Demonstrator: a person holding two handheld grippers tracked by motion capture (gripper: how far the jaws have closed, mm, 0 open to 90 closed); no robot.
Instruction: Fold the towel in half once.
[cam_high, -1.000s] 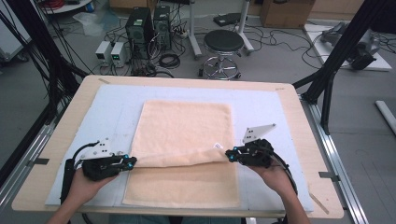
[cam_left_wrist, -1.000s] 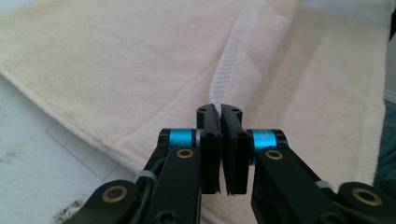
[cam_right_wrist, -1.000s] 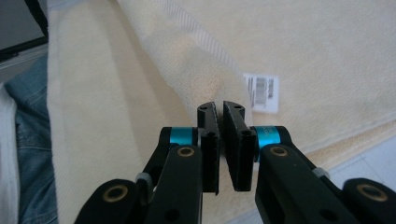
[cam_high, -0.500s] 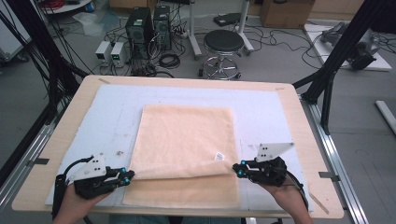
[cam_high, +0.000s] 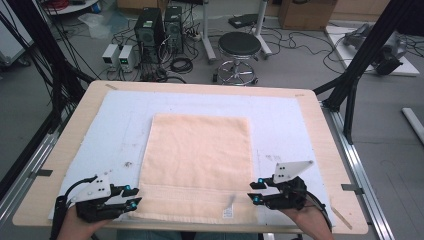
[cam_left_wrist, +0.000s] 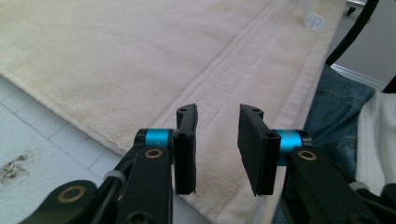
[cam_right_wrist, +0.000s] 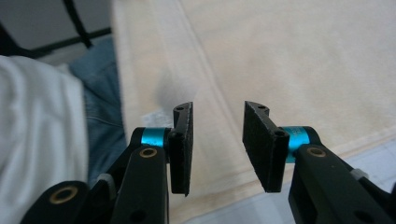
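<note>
Holding a gripper in each hand at the table's (cam_high: 210, 89) near edge, we are keeping the left gripper (cam_high: 131, 197) by the towel's (cam_high: 200, 160) near left corner and the right gripper (cam_high: 254, 192) by its near right corner. Both have just been opening their jaws, and nothing is lying between the pads now. The towel is lying flat and spread on the white mat (cam_high: 125, 125), its near hem with a small label (cam_high: 227, 213) at the table's edge.

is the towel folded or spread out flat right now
Spread flat: the towel lies in a single layer on the white mat, its label showing at the near edge, with both grippers' jaws open and nothing between them.
</note>
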